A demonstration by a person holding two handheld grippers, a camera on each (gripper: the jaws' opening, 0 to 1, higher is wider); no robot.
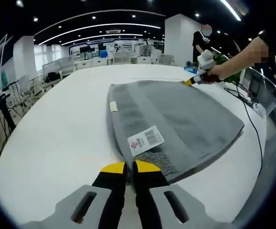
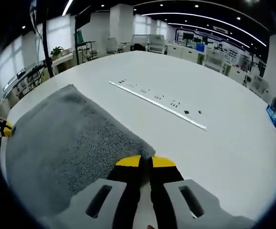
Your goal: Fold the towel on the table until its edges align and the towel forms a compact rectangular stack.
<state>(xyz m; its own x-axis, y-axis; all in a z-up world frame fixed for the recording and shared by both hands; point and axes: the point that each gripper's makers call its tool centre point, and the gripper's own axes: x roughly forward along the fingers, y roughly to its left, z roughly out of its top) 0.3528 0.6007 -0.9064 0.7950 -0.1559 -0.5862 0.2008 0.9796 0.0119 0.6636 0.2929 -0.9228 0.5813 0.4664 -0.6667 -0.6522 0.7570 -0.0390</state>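
Towel [image 1: 176,124] grey, lying flat on the white table [image 1: 56,138], folded over with a white barcode label [image 1: 145,140] and a small tag [image 1: 113,106] on its top face; in the right gripper view the towel [image 2: 66,143] spreads left of that gripper, one corner reaching the jaw tips. Left gripper [image 1: 129,166] at the near corner, yellow-tipped jaws pressed together on the towel edge just below the label; right gripper [image 2: 145,161] likewise pinching the towel corner, jaws closed with cloth between them. Right gripper [image 1: 191,82] also seen in the left gripper view at the far corner, held by a hand [image 1: 214,74]. White strip with dark marks [image 2: 157,104] lies on the table [image 2: 214,143] beyond the towel, apart from it; office desks and chairs [image 1: 104,57] behind; a person [image 1: 202,40] stands past the far edge.
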